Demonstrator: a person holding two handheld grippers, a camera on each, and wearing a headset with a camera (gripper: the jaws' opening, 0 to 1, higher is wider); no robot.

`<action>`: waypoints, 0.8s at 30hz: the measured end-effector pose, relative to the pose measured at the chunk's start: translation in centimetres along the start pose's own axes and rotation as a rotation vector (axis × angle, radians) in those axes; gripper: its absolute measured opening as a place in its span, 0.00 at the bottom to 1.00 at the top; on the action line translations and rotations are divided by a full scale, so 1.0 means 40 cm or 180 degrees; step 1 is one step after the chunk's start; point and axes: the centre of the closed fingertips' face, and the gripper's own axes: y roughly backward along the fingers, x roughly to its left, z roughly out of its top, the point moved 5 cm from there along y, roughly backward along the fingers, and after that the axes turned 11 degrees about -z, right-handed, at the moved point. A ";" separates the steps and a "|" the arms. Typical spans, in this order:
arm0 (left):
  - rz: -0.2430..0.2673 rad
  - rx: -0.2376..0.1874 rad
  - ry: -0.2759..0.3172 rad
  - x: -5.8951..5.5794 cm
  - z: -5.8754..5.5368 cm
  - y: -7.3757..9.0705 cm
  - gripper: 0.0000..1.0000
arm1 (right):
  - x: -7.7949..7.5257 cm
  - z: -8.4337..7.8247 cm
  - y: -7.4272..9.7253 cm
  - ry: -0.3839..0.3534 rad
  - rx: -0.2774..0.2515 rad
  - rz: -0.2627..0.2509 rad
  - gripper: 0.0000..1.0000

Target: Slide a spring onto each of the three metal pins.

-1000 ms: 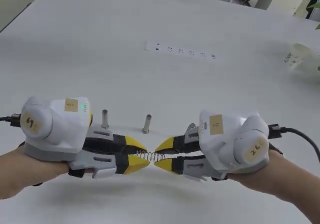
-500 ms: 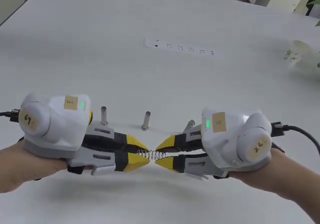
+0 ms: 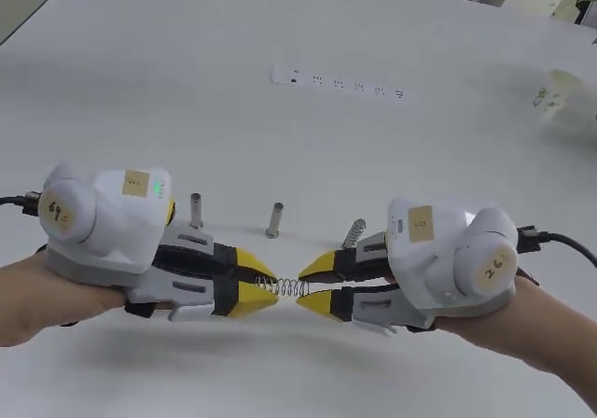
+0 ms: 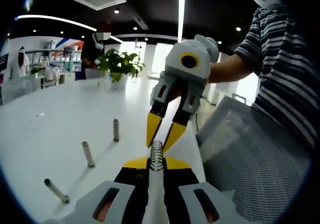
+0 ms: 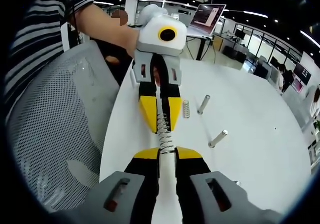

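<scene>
My left tongs (image 3: pixel 270 287) sit at about 8 o'clock in the head view, closed to a narrow gap on one end of a spring (image 3: pixel 287 288). The spring runs level between the two tools, low over the tabletop (image 3: pixel 140 82); I cannot tell whether it clears it. My right tongs (image 3: pixel 306 287), at 4 o'clock, are nipped on the spring's other end, tip facing tip. In the left gripper view their yellow tips stand only about the spring's width apart.

Beyond the tips, toward 12 o'clock, three pins stand in a row. The left pin (image 3: pixel 196 210) is bare, the middle pin (image 3: pixel 275 220) is bare, and the right pin (image 3: pixel 354 233), at 1 o'clock from the tips, already wears a coil (image 4: pixel 116 129).

So I reckon one of three is done. The spring in hand would be the second, and a third has yet to be fetched.
</scene>
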 end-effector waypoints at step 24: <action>-0.0048 0.0111 0.0011 -0.006 -0.014 -0.009 0.02 | -0.002 0.065 0.037 0.0240 -0.0195 0.0069 0.07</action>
